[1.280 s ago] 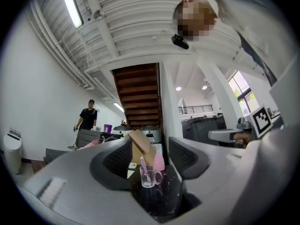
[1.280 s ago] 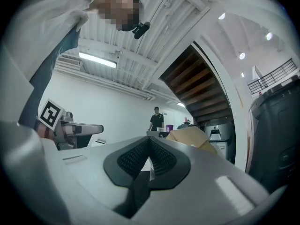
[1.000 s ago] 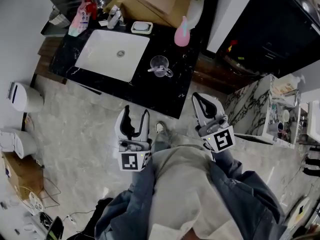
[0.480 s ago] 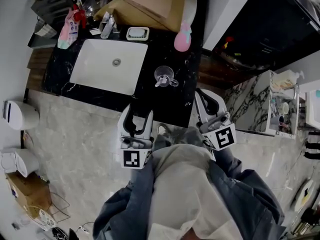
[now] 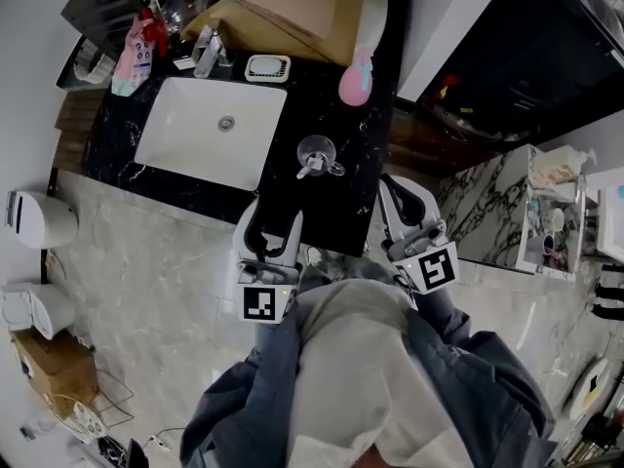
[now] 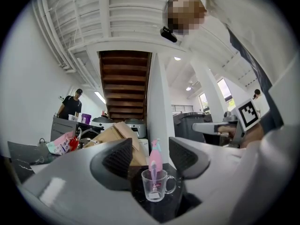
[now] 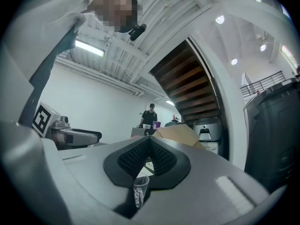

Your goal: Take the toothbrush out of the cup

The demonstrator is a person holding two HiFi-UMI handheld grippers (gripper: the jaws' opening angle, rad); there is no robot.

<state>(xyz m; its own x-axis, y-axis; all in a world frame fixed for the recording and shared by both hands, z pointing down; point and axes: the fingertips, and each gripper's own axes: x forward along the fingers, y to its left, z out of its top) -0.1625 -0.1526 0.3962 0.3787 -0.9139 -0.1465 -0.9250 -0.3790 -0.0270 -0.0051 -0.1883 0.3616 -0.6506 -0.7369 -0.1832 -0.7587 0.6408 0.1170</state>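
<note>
On the black counter (image 5: pixel 363 149), just right of the white sink (image 5: pixel 210 130), the cup (image 5: pixel 317 154) stood upright with the toothbrush (image 5: pixel 310 167) leaning in it, its end poking over the near rim. A pink bottle (image 5: pixel 354 78) stood farther back, well apart from the cup.

Over the last second the whole counter had drawn closer in the head view: the person had stepped up to it, and both tools, which a second before hung over the floor short of the counter, now reached its near edge. The left gripper (image 5: pixel 274 222) had its tips over that edge, near and slightly left of the cup. Its fingers were spread wide with nothing between them, and in the left gripper view the cup sat framed in the gap, farther off and untouched. The right gripper (image 5: pixel 393 191) hung to the near right of the cup, its ribbed pads pressed together on nothing; the cup showed below them in its own view.

So the approach looked nearly done, but no contact had been made — the toothbrush was still inside the cup. As things lay, the spread left gripper seemed better placed to steady the cup, while the right would have to part its fingers before it could pinch the handle.
</note>
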